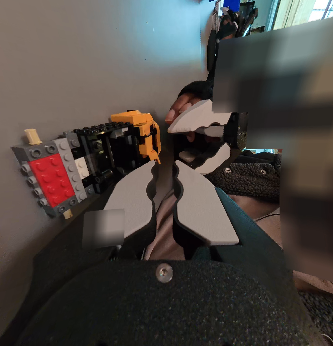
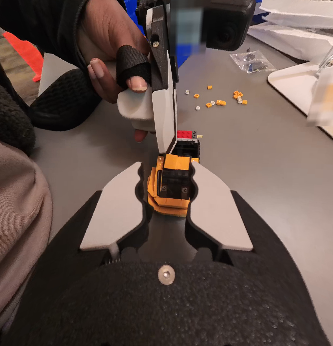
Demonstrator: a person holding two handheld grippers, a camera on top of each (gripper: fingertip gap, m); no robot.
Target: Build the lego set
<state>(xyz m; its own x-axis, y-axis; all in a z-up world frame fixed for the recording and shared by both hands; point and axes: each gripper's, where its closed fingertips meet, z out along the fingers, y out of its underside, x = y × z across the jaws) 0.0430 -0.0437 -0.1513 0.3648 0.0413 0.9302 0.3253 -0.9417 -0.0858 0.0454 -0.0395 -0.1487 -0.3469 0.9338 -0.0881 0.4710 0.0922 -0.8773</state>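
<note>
Right tongs (image 2: 166, 179) straddle the orange front end of the part-built lego vehicle (image 2: 173, 183), an orange, black, grey and red brick assembly lying on the grey table (image 2: 246, 168); the right grey finger pad (image 2: 214, 206) touches the model's side, the left pad sits just beside it with a sliver of gap, so spread around it, full pinch not confirmed. In the right wrist view the left tongs (image 2: 166, 149) come down from 12 o'clock, tip touching the top rear edge of the orange cab, held by a hand (image 2: 113, 56) with a black strap over one finger. In the left wrist view the left tongs (image 1: 164, 164) are slightly parted with nothing between them, tips just beside the orange end of the model (image 1: 98, 159); the red plate and grey studded bricks sit at 9 o'clock, a tan peg at each end. Loose small orange and white lego pieces (image 2: 220, 99) lie scattered on the table at 1 o'clock of the right wrist view, a clear plastic bag of parts (image 2: 252, 61) beyond them, a white stand base (image 2: 293, 88) at 2 o'clock.
</note>
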